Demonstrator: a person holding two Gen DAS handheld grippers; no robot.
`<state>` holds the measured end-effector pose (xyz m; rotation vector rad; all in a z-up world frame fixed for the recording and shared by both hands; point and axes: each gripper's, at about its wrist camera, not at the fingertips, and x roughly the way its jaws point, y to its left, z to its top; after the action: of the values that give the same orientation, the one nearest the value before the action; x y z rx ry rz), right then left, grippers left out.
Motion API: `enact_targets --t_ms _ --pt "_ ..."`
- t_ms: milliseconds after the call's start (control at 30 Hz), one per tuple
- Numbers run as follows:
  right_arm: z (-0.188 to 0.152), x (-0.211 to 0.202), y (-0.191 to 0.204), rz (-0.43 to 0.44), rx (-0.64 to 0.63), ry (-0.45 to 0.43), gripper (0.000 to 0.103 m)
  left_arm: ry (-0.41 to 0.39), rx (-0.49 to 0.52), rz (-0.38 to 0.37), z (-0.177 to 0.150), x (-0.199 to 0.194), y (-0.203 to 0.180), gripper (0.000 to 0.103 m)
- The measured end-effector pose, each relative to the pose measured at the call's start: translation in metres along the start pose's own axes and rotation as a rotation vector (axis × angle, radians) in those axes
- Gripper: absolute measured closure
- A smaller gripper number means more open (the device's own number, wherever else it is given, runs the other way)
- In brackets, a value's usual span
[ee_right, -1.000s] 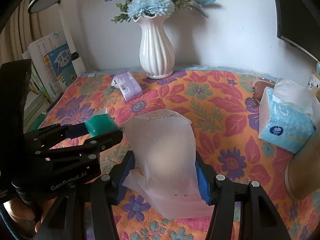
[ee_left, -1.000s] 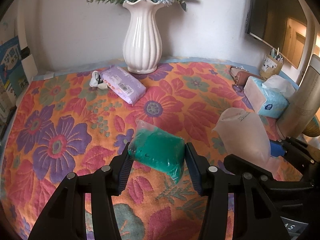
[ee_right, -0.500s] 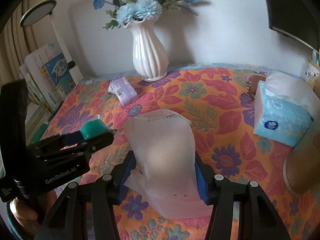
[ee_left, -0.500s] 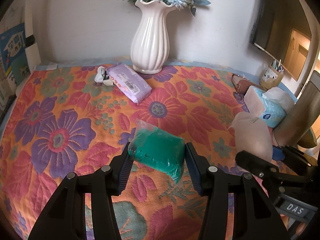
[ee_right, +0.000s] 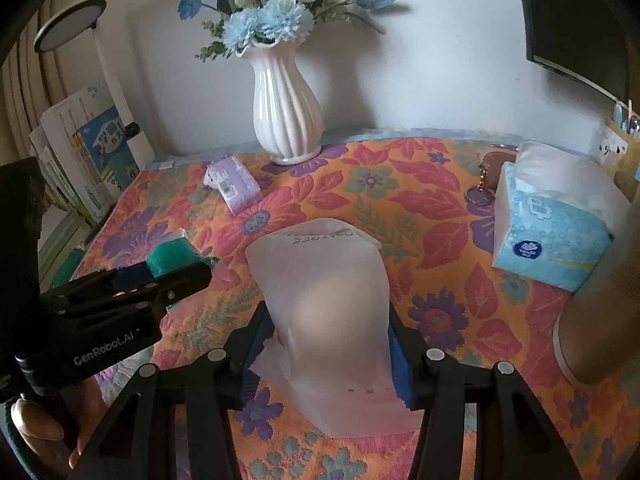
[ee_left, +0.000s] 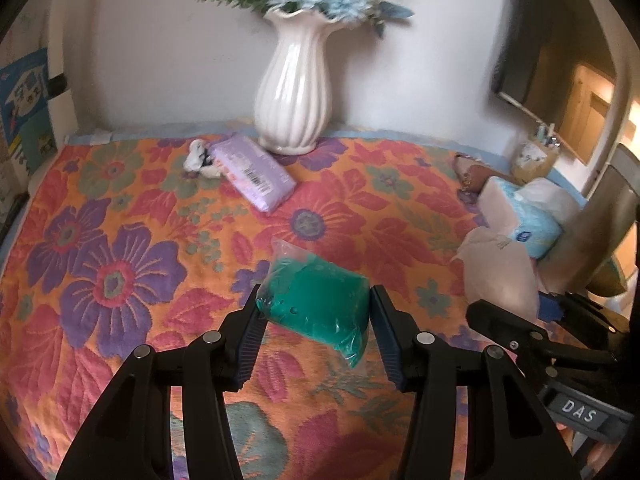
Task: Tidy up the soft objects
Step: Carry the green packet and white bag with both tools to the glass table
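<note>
L tongs (ee_left: pixel 316 330): I've got these clamped on the green pouch (ee_left: pixel 316 308); both pads press its sides, jaws steady. Pouch looks lifted off the cloth, tilted, one corner drooping toward me.
R tongs (ee_right: pixel 326 350): jaws closing as I read it, frosted bag (ee_right: pixel 320 308) between them, pads already on its sides. Counts as gripped.
Green pouch, axis: long side runs across the L jaws, sealed clear edge pointing away to the far wall.
Frosted bag, axis: stands upright, long axis up-down btw the R pads; printed top edge faces away, bottom flap spills toward me. Soft pale lump inside, can't ID it.
Key relation: bag sits to the right of the pouch, near but apart. In the R view the L tongs (ee_right: pixel 176 276) come in from the left, tips just short of the bag. L hand nearer the pouch, R hand nearer the bag; no crossover needed.
Cloth (ee_left: pixel 120 216): floral, covers whole tabletop.
Purple pack (ee_left: pixel 252 178): lies flat, far-left of centre, just beside the vase (ee_left: pixel 294 92); well apart from both tongs.
Tissue box (ee_right: pixel 548 236): blue, far right, near the bag, not touching that I can tell.
Next, my guess: carry both to one spot, prob. by the purple pack. Risk: bag is slippery, may slide out.
</note>
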<state>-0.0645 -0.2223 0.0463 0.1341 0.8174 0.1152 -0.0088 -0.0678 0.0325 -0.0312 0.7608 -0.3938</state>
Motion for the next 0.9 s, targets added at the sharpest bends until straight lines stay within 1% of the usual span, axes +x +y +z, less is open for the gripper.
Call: enact_targets --t_ms 67,167,200,267,333,367,467,533,633,700,767,833,900 --pt "-0.001 -0.005 -0.001 -0.004 0.005 -0.002 0.053 -0.006 0.007 -0.036 -0.001 -0.004 -0.004 0.055" --pt "-0.004 -0.017 -0.004 -0.015 0.008 -0.012 0.054 -0.014 0.038 -0.04 -0.003 -0.009 -0.014 0.056" --pt "-0.005 -0.021 -0.006 -0.016 0.013 -0.013 0.055 -0.014 0.042 -0.054 -0.004 -0.011 -0.017 0.056" --pt "-0.007 -0.031 -0.009 -0.001 0.025 -0.014 0.056 -0.04 0.051 -0.142 -0.009 -0.027 -0.024 0.056" --pt "-0.01 -0.047 -0.011 0.007 0.022 -0.027 0.056 -0.089 0.074 -0.213 -0.015 -0.046 -0.029 0.056" --pt "-0.012 -0.053 -0.01 0.003 0.015 -0.033 0.056 -0.108 0.082 -0.265 -0.018 -0.057 -0.032 0.056" --pt "-0.02 -0.082 -0.014 -0.003 0.007 -0.062 0.056 -0.14 0.076 -0.375 -0.023 -0.08 -0.041 0.056" --pt "-0.026 -0.103 -0.02 -0.008 0.015 -0.08 0.056 -0.147 0.079 -0.431 -0.023 -0.09 -0.052 0.056" --pt "-0.036 -0.134 -0.035 -0.033 0.03 -0.109 0.056 -0.144 0.12 -0.463 -0.022 -0.1 -0.081 0.056" --pt "-0.045 -0.157 -0.05 -0.04 0.051 -0.133 0.057 -0.134 0.16 -0.5 -0.022 -0.105 -0.105 0.056" --pt "-0.052 -0.179 -0.065 -0.065 0.063 -0.159 0.056 -0.125 0.204 -0.548 -0.025 -0.111 -0.134 0.056" --pt "-0.057 -0.204 -0.085 -0.124 0.081 -0.196 0.056 -0.109 0.248 -0.586 -0.024 -0.111 -0.167 0.056" --pt "-0.058 -0.229 -0.115 -0.191 0.122 -0.234 0.056 -0.094 0.296 -0.622 -0.019 -0.107 -0.207 0.056"
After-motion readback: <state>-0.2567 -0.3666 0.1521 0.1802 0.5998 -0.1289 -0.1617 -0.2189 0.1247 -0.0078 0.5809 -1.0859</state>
